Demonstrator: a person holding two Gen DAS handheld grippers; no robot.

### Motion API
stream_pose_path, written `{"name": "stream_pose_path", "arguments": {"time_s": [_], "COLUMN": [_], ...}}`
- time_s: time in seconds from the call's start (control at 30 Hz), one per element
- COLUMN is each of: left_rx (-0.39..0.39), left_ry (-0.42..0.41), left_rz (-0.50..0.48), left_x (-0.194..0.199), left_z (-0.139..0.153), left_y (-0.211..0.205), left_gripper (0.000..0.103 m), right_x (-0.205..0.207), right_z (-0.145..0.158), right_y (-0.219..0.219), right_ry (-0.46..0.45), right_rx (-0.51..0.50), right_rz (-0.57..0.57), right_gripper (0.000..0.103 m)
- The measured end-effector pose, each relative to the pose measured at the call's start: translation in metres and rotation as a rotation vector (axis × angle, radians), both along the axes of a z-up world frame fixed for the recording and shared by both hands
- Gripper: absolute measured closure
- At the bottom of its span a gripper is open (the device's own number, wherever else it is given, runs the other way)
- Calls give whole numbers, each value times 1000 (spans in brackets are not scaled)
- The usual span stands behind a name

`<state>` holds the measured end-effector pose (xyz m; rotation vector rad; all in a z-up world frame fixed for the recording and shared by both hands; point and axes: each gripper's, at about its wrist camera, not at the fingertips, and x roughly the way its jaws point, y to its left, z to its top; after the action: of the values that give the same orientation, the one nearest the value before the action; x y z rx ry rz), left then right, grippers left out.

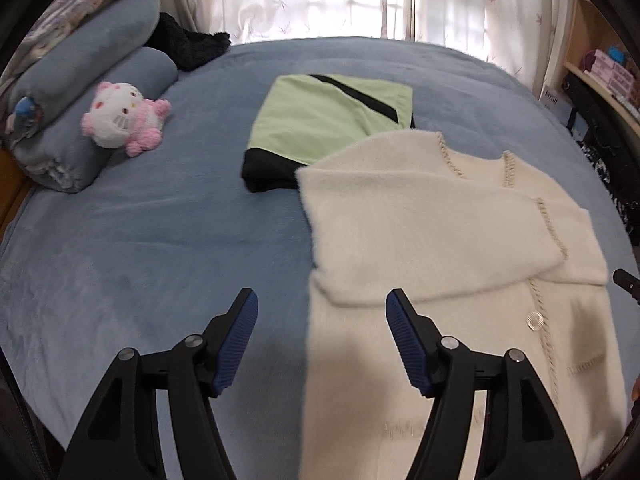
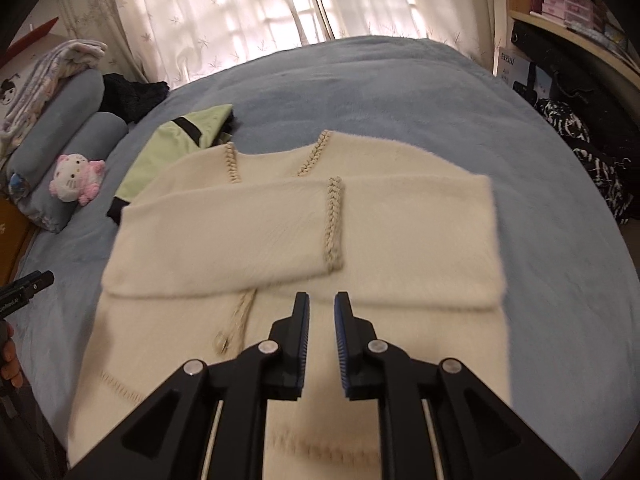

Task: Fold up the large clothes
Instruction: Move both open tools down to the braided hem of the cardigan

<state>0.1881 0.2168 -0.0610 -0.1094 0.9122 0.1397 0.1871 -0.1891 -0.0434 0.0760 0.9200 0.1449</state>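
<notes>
A cream fuzzy cardigan (image 1: 440,240) lies flat on the blue bed cover (image 1: 140,240), both sleeves folded across its chest. In the right wrist view the cardigan (image 2: 280,220) shows braided trim along the neckline and on a sleeve cuff. My left gripper (image 1: 322,298) hangs above the cardigan's left edge, open wide, with nothing between its blue pads. My right gripper (image 2: 322,298) hovers over the middle of the cardigan below the folded sleeves. Its jaws stand a narrow gap apart and hold nothing.
A folded green and black garment (image 1: 328,120) lies just beyond the cardigan. A pink and white plush toy (image 1: 120,118) leans on rolled blue pillows (image 1: 80,64) at the left. Curtains hang behind the bed, and shelves (image 2: 568,4) stand at the right.
</notes>
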Motion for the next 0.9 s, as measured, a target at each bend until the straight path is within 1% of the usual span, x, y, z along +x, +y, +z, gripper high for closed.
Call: {"name": "stream_pose_path", "arguments": {"time_s": [0.13,0.3,0.37,0.43,0.53,0.67,0.9], "left_rx": [-23,-19,-19,-20,-27,-46,-94], "left_ry": [-18,-31,-39,-47,-41,-15,53], "left_rz": [-7,-21,-31,-40,-51,-58,-36], "left_x": [-44,-97,-118,-136,-161,-187,-211], "left_z": [15,25,27,27,21,3,-35], "left_y": [2,-5,-9,-13,-19,-25,-28], "left_gripper": [35,34,34,34,34,34,34], "right_x": [-43,-88,-107,-124,-145,-172,-204], "right_z": [16,28,30,30,27,19,1], "right_y": [-2,-7,-11,-16,-22,-33,-57], "right_ry": [-27,-55,-64,-72,-63,-52,-13], "right_rx": [29,48,52,56,64,59,63], "right_rz": [4,6,4,1,-2,-5,-40], "right_gripper": [90,88,81,71,69,69,69]}}
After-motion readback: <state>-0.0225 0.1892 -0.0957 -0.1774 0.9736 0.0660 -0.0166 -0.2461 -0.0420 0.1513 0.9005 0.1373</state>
